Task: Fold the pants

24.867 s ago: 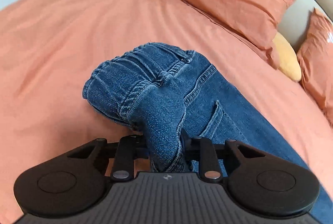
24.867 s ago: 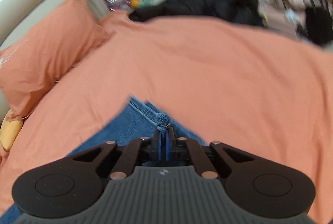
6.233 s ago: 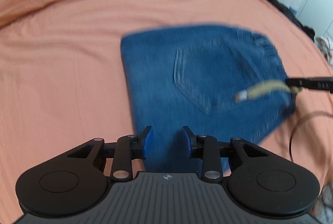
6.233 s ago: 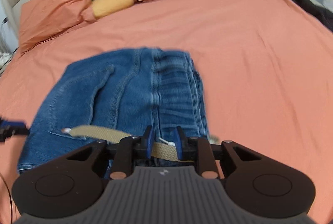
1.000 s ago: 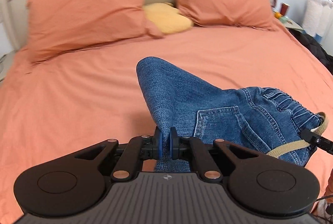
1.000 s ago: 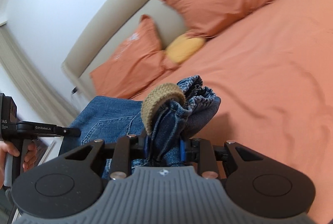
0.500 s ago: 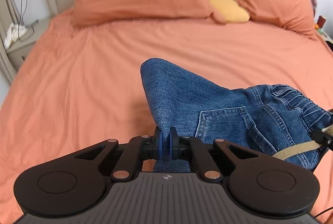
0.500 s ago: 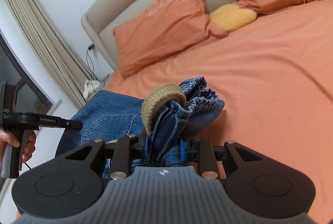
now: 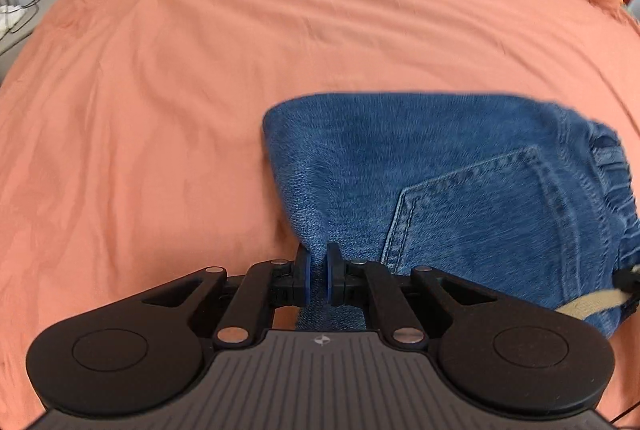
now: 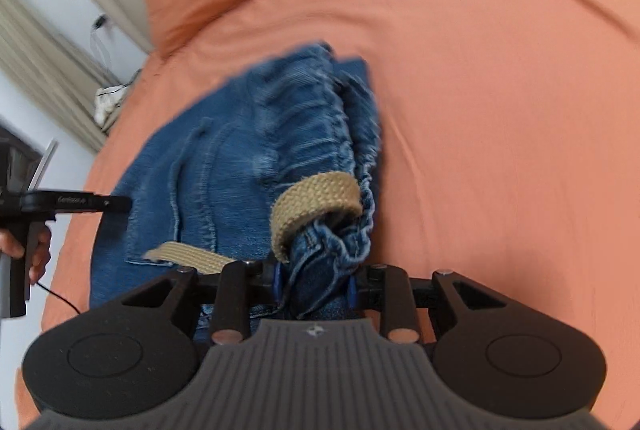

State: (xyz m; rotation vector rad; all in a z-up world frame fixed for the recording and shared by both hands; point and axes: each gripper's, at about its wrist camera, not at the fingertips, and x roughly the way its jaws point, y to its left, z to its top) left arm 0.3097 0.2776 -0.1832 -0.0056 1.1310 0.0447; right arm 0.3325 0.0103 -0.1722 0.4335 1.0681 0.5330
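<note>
With jeans [image 9: 460, 190] on the bed [image 9: 200, 90], left gripper [image 9: 317, 272] pinched tight on denim fold. Right gripper [image 10: 314, 284], jaws easing apart, clamped around bunched waistband with drawcord [image 10: 316, 204].

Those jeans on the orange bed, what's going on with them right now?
A person with a gripper in each hand is folding the jeans on the orange bed. The left gripper is shut on a fold of denim at one edge. The right gripper has the bunched waistband, with its tan belt, between its fingers, which are starting to open. The jeans look folded small and just above the bed.
</note>
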